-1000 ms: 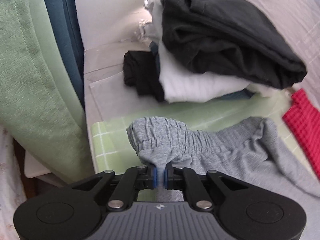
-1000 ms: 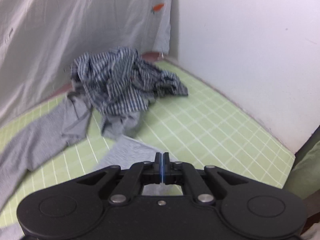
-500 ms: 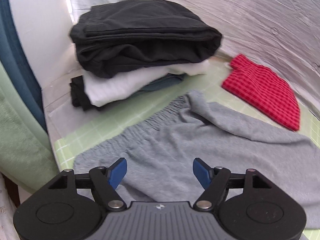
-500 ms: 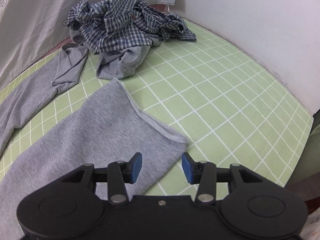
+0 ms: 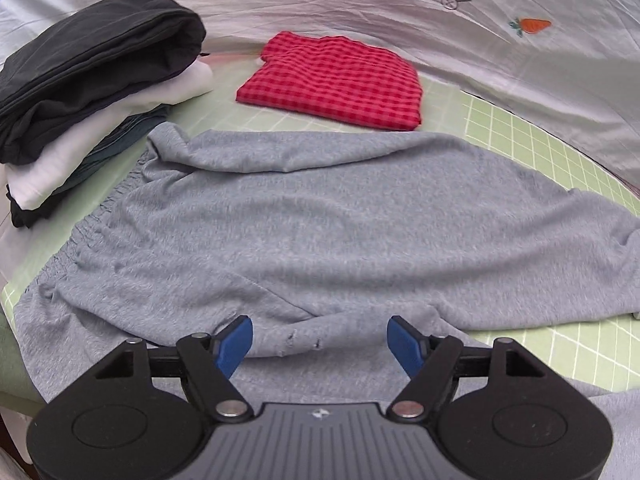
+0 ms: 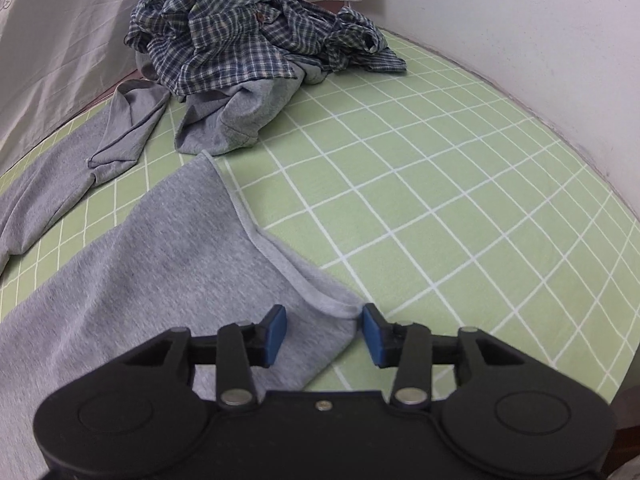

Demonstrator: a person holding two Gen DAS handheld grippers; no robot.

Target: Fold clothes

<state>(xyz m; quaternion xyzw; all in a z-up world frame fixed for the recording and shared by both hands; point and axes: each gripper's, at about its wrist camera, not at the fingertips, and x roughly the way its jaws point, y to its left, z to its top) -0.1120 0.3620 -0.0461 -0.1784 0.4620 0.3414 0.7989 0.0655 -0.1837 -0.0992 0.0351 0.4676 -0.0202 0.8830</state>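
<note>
Grey jersey sweatpants [image 5: 320, 216] lie spread on the green checked sheet [image 6: 440, 200], elastic waistband beside a stack of folded clothes [image 5: 92, 92], a folded red gingham shirt [image 5: 336, 80] beyond. The fabric looks soft, light and limp, likely to sag and bunch; the hemmed leg cuff [image 6: 320, 300] and the waistband seem the surest holds. The left gripper [image 5: 320, 340] angles down over the seat, jaws wide and empty. The right gripper [image 6: 324, 332] tilts down at the cuff, jaws closing, the hem corner between them.
</note>
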